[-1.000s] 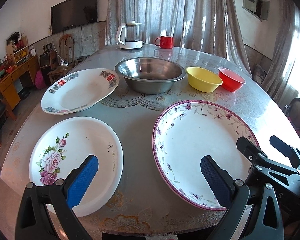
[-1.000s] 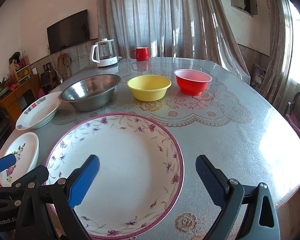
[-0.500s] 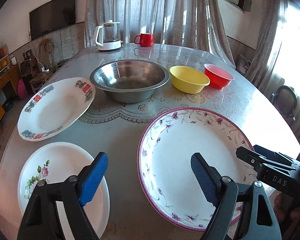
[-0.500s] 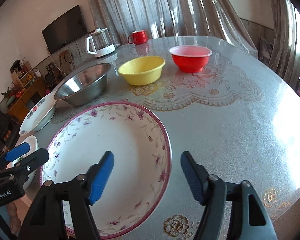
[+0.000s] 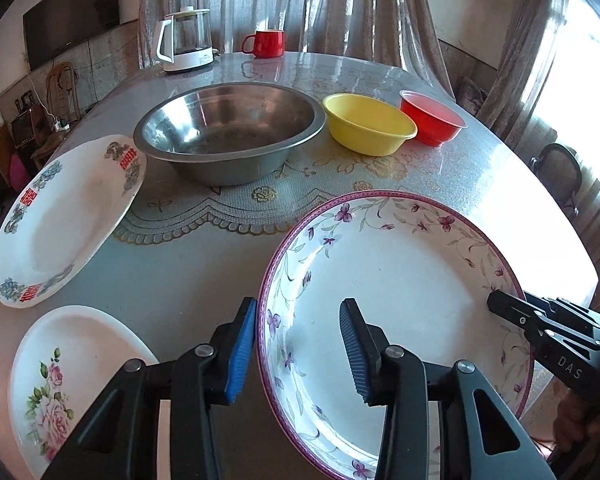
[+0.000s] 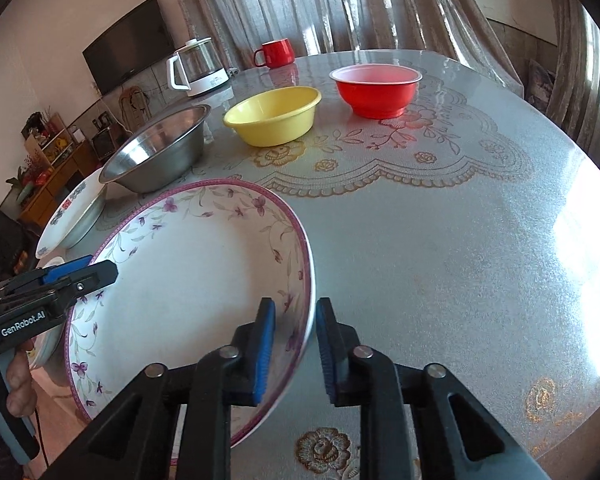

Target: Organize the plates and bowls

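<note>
A large plate with a purple rim and flower pattern [image 5: 400, 272] lies at the table's near edge; it also shows in the right wrist view [image 6: 188, 272]. My left gripper [image 5: 298, 354] straddles its left rim, jaws narrowed but apart from the rim. My right gripper [image 6: 294, 354] straddles its right rim, jaws close to it, gaps still showing. A white plate with red characters [image 5: 68, 216] and a rose plate [image 5: 72, 380] lie to the left. A steel bowl [image 5: 228, 128], yellow bowl [image 5: 370, 128] and red bowl [image 5: 432, 120] stand behind.
A white kettle [image 5: 184, 40] and a red mug [image 5: 266, 43] stand at the table's far side. A lace-pattern mat [image 6: 400, 160] covers the table's middle. The table's edge runs just below both grippers. Chairs [image 5: 560, 176] stand at the right.
Both grippers have moved in onto the purple-rimmed plate's opposite rims and their jaws have narrowed a good deal. The plate has not visibly moved.
</note>
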### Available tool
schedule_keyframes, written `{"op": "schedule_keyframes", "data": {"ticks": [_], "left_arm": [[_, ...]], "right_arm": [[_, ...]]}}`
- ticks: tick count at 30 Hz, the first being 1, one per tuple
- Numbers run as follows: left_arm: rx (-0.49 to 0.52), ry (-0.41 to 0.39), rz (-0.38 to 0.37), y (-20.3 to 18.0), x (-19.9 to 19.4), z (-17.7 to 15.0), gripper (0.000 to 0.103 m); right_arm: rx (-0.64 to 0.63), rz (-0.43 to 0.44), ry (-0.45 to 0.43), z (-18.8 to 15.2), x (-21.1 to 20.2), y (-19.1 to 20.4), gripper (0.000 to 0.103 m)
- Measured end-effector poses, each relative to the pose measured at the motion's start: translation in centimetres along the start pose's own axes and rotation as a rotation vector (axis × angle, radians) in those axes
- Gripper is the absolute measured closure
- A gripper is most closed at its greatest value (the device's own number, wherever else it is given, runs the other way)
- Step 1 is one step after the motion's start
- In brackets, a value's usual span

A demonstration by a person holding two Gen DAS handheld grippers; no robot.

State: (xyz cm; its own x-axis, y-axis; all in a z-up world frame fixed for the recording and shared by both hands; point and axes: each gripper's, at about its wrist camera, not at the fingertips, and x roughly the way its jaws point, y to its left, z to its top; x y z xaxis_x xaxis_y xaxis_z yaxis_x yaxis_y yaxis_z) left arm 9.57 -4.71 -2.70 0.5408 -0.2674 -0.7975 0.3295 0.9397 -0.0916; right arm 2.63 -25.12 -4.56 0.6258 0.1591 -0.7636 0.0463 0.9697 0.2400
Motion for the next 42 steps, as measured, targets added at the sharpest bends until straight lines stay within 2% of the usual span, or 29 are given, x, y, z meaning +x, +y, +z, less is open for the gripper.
{"op": "schedule_keyframes", "data": {"ticks": [5, 12, 21, 25, 31, 34, 42], "left_arm": [[0.028, -0.012, 0.049, -0.6, 0.2, -0.1, 0.062], [0.016, -0.029, 0.085, -0.7, 0.3, -0.2, 0.063], [-0.021, -0.035, 0.092, -0.7, 0.3, 0.0, 0.063], [-0.059, -0.039, 0.073, -0.3, 0.3, 0.2, 0.063], [-0.064, -0.091, 0.089, -0.4, -0.3, 1.1, 0.063], [-0.098, -0.068, 0.075, 0.4, 0.4, 1.5, 0.063], [-0.101, -0.049, 0.072, 0.6, 1.7, 2.1, 0.063]], "right_arm": [[-0.01, 0.0, 0.003, 0.2, 0.2, 0.0, 0.084], [-0.028, -0.007, 0.004, 0.7, 0.5, 0.2, 0.084], [-0.051, -0.013, 0.0, 1.4, 1.0, 0.3, 0.084], [-0.054, -0.007, 0.005, 1.8, 1.3, 0.3, 0.084], [-0.041, 0.006, 0.001, 2.1, 1.4, 0.1, 0.086], [-0.036, 0.012, 0.007, 2.5, 1.6, 0.1, 0.086], [-0.032, 0.003, -0.001, 4.0, 3.0, 0.2, 0.086]]}}
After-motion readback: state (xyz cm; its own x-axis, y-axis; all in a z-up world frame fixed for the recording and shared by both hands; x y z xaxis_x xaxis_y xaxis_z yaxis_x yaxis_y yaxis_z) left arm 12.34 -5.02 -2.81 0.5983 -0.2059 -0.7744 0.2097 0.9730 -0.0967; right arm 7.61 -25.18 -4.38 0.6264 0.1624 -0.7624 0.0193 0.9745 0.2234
